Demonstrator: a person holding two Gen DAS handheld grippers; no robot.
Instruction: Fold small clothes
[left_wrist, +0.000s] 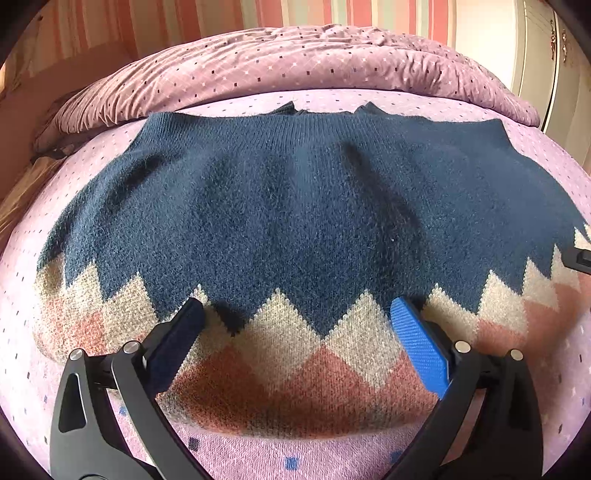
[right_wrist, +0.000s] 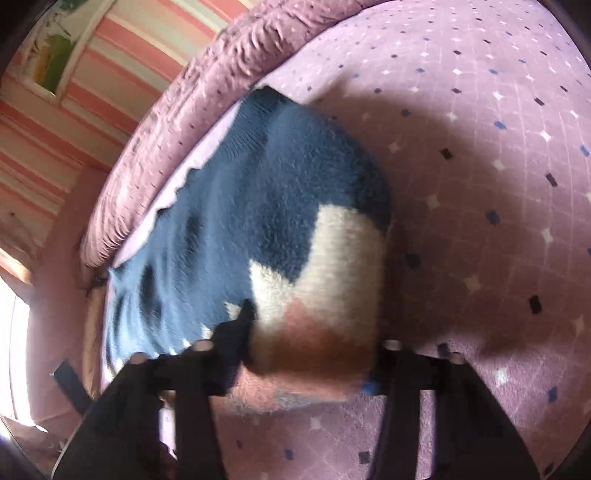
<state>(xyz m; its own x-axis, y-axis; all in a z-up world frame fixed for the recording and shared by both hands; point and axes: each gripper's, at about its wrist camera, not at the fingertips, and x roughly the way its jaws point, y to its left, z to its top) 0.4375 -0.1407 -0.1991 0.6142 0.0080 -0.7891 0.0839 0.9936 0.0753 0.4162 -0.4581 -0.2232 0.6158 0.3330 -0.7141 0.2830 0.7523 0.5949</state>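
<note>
A knitted sweater (left_wrist: 295, 206), navy with beige and salmon zigzags along its near side, lies spread flat on the pink bed sheet (left_wrist: 546, 173). My left gripper (left_wrist: 300, 325) hovers over the patterned band, open wide, one dark pad (left_wrist: 184, 332) and one blue pad (left_wrist: 417, 347) far apart with nothing pinched. In the blurred right wrist view the sweater's (right_wrist: 280, 206) patterned end bulges up and fills the gap of my right gripper (right_wrist: 314, 332). Its left finger (right_wrist: 240, 325) presses the fabric; the other finger is mostly hidden behind the knit. A black part of it shows at the left view's right edge (left_wrist: 580, 258).
A rumpled mauve quilt (left_wrist: 295, 62) lies bunched along the far side of the bed. A white wardrobe (left_wrist: 539, 55) stands at the back right, striped wallpaper (left_wrist: 184, 18) behind. Bare sheet (right_wrist: 480, 166) stretches to the right of the sweater.
</note>
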